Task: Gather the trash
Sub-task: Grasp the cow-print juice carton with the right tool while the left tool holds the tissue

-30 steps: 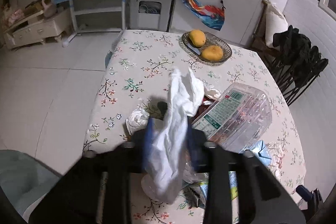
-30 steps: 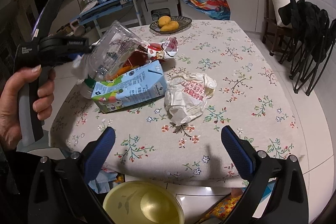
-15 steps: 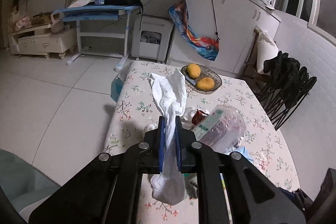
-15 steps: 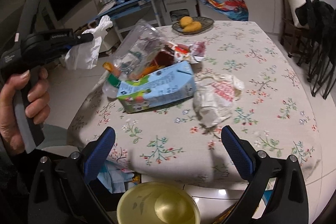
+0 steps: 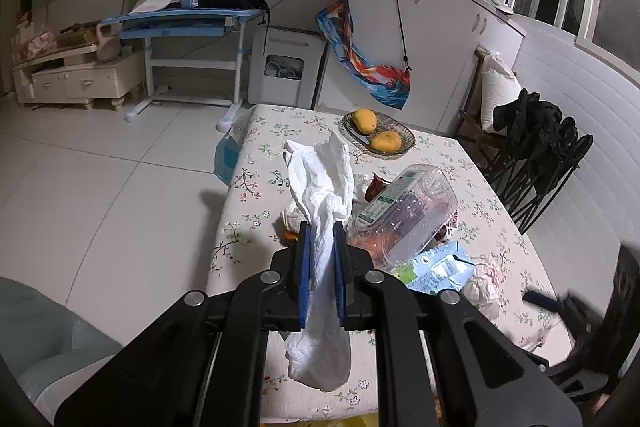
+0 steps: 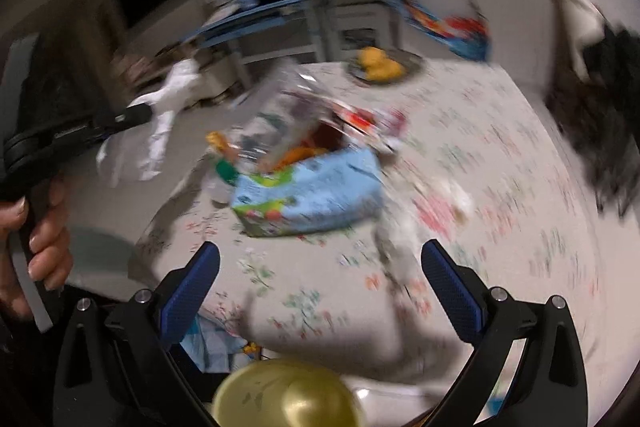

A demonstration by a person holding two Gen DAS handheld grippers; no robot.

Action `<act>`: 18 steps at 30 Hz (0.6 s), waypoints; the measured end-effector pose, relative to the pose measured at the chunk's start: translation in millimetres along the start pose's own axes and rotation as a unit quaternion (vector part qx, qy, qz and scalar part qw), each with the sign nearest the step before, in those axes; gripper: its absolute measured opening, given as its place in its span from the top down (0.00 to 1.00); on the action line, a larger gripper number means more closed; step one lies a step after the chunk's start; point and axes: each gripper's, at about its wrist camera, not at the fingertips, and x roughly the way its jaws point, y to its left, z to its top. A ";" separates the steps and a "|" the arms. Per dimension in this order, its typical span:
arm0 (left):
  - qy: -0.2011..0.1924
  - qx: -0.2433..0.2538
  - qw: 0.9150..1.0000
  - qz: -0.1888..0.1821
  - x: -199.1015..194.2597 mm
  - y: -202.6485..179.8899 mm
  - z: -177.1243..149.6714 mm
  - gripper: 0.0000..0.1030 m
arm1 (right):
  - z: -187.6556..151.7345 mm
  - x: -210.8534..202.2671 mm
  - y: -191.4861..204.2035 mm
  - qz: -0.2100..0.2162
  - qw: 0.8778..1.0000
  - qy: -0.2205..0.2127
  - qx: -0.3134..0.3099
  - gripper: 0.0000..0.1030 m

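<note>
On table (image 5: pixel 256 183): basket (image 5: pixel 404 141) holds two mangoes (image 5: pixel 365 120); clear tub (image 5: pixel 404 215) tipped

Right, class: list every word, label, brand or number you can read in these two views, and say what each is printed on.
None can be read.
Clear plastic box: white label with a green band, print too small.
Blue carton: pictures and print, too small here, blurred in the right view.
Crumpled wrapper: red marks, blurred.
Left tool: side lettering blurred.
</note>
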 end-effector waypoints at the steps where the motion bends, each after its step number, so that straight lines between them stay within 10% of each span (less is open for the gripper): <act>1: -0.001 0.000 1.000 0.000 -1.1 -0.3 0.0 0.91 | 6.8 6.2 5.7 0.007 0.999 0.011 -0.040 0.06; 8: -0.001 -0.010 1.000 -0.002 -1.5 9.3 2.4 0.91 | 22.6 60.3 48.8 0.001 0.936 0.070 -0.346 0.06; 18: 0.002 -0.023 1.000 -0.003 2.9 14.1 7.6 0.90 | 26.9 124.8 47.8 0.062 0.891 0.175 -0.413 0.06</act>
